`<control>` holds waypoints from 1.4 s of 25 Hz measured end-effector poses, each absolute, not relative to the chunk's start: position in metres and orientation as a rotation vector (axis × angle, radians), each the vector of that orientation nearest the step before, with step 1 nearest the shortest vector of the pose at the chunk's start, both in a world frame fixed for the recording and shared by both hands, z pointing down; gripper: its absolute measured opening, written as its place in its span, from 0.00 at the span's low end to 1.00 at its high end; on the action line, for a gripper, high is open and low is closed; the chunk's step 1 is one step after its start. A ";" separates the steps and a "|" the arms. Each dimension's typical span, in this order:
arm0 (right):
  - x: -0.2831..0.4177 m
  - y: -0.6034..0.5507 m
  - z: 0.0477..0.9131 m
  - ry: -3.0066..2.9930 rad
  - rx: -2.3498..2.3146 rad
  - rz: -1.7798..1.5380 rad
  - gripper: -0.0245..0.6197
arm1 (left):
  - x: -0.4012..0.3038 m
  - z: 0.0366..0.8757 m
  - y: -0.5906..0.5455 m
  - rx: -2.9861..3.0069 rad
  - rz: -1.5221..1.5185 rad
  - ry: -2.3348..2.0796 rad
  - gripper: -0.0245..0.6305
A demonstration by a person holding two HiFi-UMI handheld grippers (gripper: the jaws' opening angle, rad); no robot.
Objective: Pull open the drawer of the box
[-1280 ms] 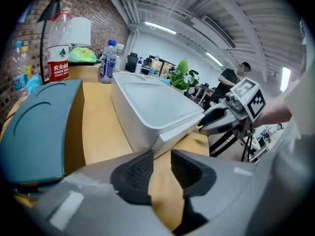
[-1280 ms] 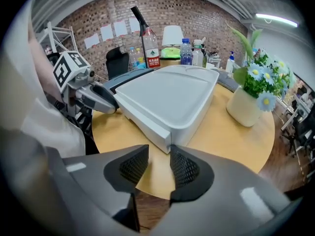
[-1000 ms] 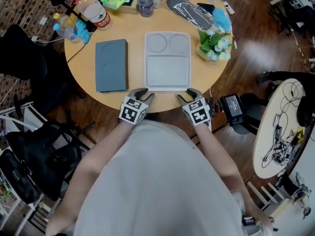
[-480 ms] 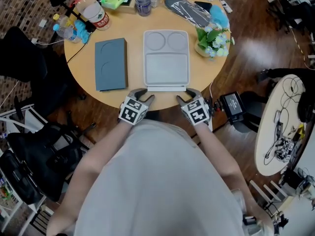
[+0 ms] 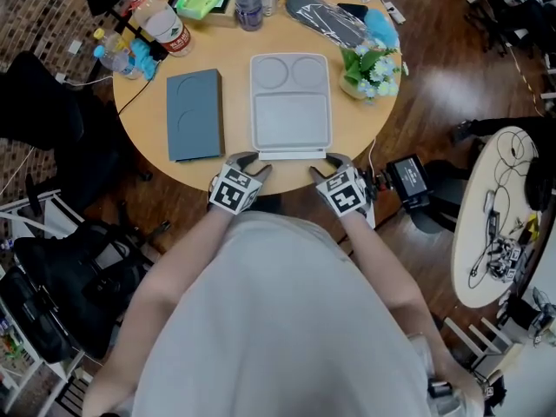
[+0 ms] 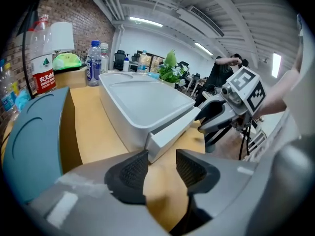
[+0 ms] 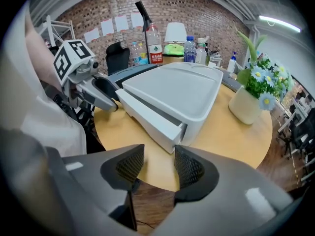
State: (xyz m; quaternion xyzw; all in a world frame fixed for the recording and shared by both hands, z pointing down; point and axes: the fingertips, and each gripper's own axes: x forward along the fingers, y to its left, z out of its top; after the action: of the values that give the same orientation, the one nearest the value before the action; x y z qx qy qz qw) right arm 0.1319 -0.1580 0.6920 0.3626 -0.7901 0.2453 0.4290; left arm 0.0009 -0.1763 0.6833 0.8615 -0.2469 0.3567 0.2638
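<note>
A white box (image 5: 291, 102) with a moulded lid lies on the round wooden table (image 5: 234, 150). Its drawer (image 5: 293, 155) stands a little way out at the near side. My left gripper (image 5: 250, 165) is at the drawer's left front corner, and my right gripper (image 5: 326, 165) is at the right front corner. In the left gripper view the drawer corner (image 6: 170, 132) lies just ahead of the left gripper (image 6: 161, 168); its jaws are opening and the pads touch nothing. In the right gripper view the right gripper (image 7: 156, 167) is open just short of the drawer corner (image 7: 152, 119).
A flat blue-grey case (image 5: 195, 114) lies left of the box, and a pot of flowers (image 5: 369, 68) stands to its right. Bottles (image 5: 248, 5) and clutter line the far rim. The table edge runs right under both grippers. A second white table (image 5: 504, 224) stands at the right.
Both grippers have stayed at the box's front corners. The whole view has slid slightly up and left.
</note>
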 end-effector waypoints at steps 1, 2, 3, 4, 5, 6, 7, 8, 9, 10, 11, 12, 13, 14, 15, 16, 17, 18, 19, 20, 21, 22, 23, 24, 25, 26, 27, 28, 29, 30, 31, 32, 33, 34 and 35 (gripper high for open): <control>0.132 -0.157 0.692 -1.970 0.900 0.608 0.33 | 0.001 0.683 -0.174 2.333 0.970 -0.660 0.34; 0.132 -0.156 0.691 -1.968 0.899 0.607 0.33 | 0.002 0.683 -0.172 2.335 0.973 -0.655 0.35; 0.132 -0.154 0.691 -1.966 0.900 0.608 0.33 | 0.002 0.683 -0.170 2.335 0.974 -0.653 0.35; 0.132 -0.152 0.691 -1.965 0.904 0.611 0.33 | 0.002 0.683 -0.167 2.335 0.972 -0.651 0.35; 0.131 -0.151 0.691 -1.965 0.908 0.615 0.33 | 0.002 0.682 -0.164 2.333 0.970 -0.648 0.35; 0.131 -0.149 0.691 -1.964 0.910 0.617 0.34 | 0.002 0.681 -0.161 2.331 0.969 -0.644 0.35; 0.131 -0.146 0.691 -1.962 0.909 0.617 0.34 | 0.002 0.681 -0.158 2.328 0.969 -0.640 0.35; 0.131 -0.143 0.692 -1.959 0.905 0.614 0.35 | 0.002 0.681 -0.154 2.325 0.970 -0.636 0.35; 0.130 -0.140 0.692 -1.955 0.899 0.609 0.35 | 0.002 0.681 -0.150 2.323 0.972 -0.632 0.35; 0.130 -0.137 0.693 -1.950 0.893 0.604 0.35 | 0.001 0.682 -0.147 2.321 0.973 -0.629 0.36; 0.130 -0.134 0.693 -1.947 0.887 0.598 0.35 | 0.001 0.682 -0.143 2.320 0.974 -0.626 0.36; 0.129 -0.130 0.693 -1.945 0.883 0.592 0.35 | 0.001 0.682 -0.140 2.318 0.974 -0.623 0.37; 0.129 -0.126 0.693 -1.945 0.880 0.588 0.35 | 0.001 0.681 -0.136 2.316 0.975 -0.621 0.37; 0.128 -0.122 0.694 -1.945 0.878 0.585 0.35 | 0.001 0.681 -0.133 2.315 0.977 -0.619 0.38; 0.128 -0.118 0.694 -1.946 0.875 0.585 0.35 | 0.001 0.682 -0.129 2.314 0.979 -0.617 0.38; 0.127 -0.113 0.694 -1.946 0.873 0.585 0.35 | 0.001 0.682 -0.125 2.314 0.980 -0.614 0.38; 0.127 -0.109 0.694 -1.946 0.871 0.584 0.35 | 0.000 0.682 -0.120 2.314 0.981 -0.611 0.38; 0.127 -0.104 0.694 -1.946 0.869 0.584 0.35 | 0.000 0.681 -0.116 2.314 0.983 -0.606 0.38; 0.126 -0.100 0.694 -1.945 0.867 0.584 0.35 | 0.000 0.681 -0.112 2.313 0.984 -0.602 0.38; 0.126 -0.096 0.694 -1.943 0.866 0.584 0.35 | -0.001 0.681 -0.108 2.312 0.984 -0.597 0.38; 0.126 -0.093 0.695 -1.942 0.865 0.585 0.35 | -0.001 0.681 -0.104 2.310 0.982 -0.591 0.38; 0.126 -0.089 0.695 -1.942 0.864 0.586 0.35 | -0.001 0.681 -0.101 2.307 0.978 -0.585 0.38; 0.126 -0.086 0.695 -1.942 0.863 0.588 0.35 | -0.001 0.681 -0.097 2.305 0.973 -0.576 0.38; 0.126 -0.082 0.695 -1.942 0.861 0.590 0.35 | -0.002 0.681 -0.094 2.304 0.969 -0.566 0.38; 0.126 -0.078 0.695 -1.942 0.861 0.593 0.35 | -0.002 0.680 -0.089 2.304 0.968 -0.556 0.38; 0.126 -0.074 0.695 -1.941 0.861 0.593 0.35 | -0.002 0.680 -0.085 2.305 0.971 -0.548 0.38; 0.126 -0.071 0.695 -1.942 0.862 0.592 0.35 | -0.002 0.680 -0.082 2.307 0.975 -0.542 0.38; 0.125 -0.068 0.694 -1.945 0.864 0.589 0.35 | -0.002 0.680 -0.078 2.308 0.978 -0.539 0.38; 0.125 -0.066 0.693 -1.948 0.866 0.586 0.35 | -0.002 0.679 -0.076 2.308 0.979 -0.538 0.38; 0.124 -0.063 0.693 -1.950 0.868 0.583 0.35 | -0.003 0.679 -0.073 2.309 0.980 -0.537 0.38; 0.124 -0.060 0.694 -1.949 0.869 0.582 0.35 | -0.003 0.679 -0.069 2.308 0.981 -0.536 0.38; 0.124 -0.057 0.694 -1.948 0.869 0.582 0.35 | -0.003 0.679 -0.066 2.308 0.983 -0.534 0.38; 0.124 -0.054 0.695 -1.949 0.869 0.582 0.35 | -0.003 0.679 -0.063 2.307 0.986 -0.533 0.38; 0.124 -0.051 0.695 -1.951 0.869 0.581 0.35 | -0.003 0.679 -0.059 2.307 0.990 -0.532 0.38; 0.124 -0.049 0.694 -1.953 0.869 0.577 0.35 | -0.003 0.679 -0.056 2.306 0.995 -0.530 0.38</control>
State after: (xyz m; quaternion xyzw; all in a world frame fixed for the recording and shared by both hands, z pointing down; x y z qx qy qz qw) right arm 0.1240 -0.0491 0.6940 0.3511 -0.7889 0.2331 0.4472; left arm -0.0035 -0.0563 0.6788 0.8616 -0.1980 0.3717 0.2834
